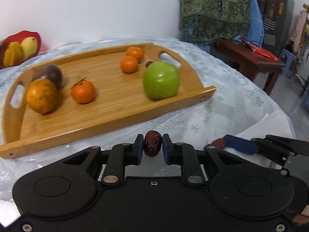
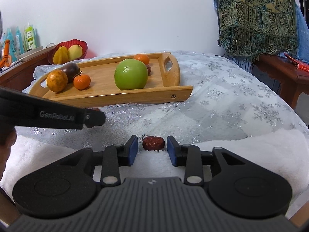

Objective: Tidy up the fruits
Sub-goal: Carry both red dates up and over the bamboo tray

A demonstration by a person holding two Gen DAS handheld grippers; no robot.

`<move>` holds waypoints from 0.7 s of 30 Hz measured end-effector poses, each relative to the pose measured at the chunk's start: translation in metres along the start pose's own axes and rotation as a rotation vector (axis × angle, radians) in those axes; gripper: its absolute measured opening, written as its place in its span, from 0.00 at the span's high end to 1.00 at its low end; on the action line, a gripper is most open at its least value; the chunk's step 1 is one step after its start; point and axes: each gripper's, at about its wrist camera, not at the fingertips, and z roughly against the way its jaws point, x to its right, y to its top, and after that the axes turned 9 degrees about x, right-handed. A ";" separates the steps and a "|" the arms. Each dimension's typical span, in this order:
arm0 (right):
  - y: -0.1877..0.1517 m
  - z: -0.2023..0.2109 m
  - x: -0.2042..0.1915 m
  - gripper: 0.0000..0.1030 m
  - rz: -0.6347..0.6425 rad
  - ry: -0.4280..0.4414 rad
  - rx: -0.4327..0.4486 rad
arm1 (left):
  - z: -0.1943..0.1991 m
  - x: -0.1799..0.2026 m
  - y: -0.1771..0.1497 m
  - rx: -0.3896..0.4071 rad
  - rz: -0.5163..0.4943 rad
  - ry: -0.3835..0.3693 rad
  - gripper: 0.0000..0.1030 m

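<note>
Wrinkled dark-red skin on both dates, so they look dried, light and a bit squashy: modest squeeze only. My left tongs (image 1: 152, 147) are clamped on one date (image 1: 152, 146), pads on its two flanks, long axis upright. Grip looks centred, shouldn't roll out. My right tongs (image 2: 152, 148) stand apart, a second date (image 2: 153, 143) lying on the white cloth (image 2: 231, 116) between the pads with a gap each side, nothing pressing it. It lies sideways across the gap, so I'd be closing on its ends; turning the wrist to take the flanks seems better.

Farther on, bamboo tray (image 1: 108, 119) holds a green apple (image 1: 161, 80), three small mandarins, an orange (image 1: 41, 95) and a dark purple fruit; another date-like fruit sits behind the apple. Tray floor looks slick, so round fruit may roll. I'd set each date down low near that one, not drop it.
</note>
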 end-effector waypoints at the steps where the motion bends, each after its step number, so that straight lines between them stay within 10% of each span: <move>1: 0.000 0.000 -0.001 0.51 -0.002 -0.003 0.001 | 0.001 -0.001 -0.002 0.005 -0.002 0.009 0.81; 4: 0.000 -0.001 -0.002 0.68 -0.006 -0.017 0.005 | 0.005 -0.003 -0.006 0.020 -0.005 0.029 0.81; 21: 0.009 0.000 -0.020 0.72 0.009 -0.026 0.109 | 0.016 -0.020 -0.013 0.084 0.017 0.086 0.81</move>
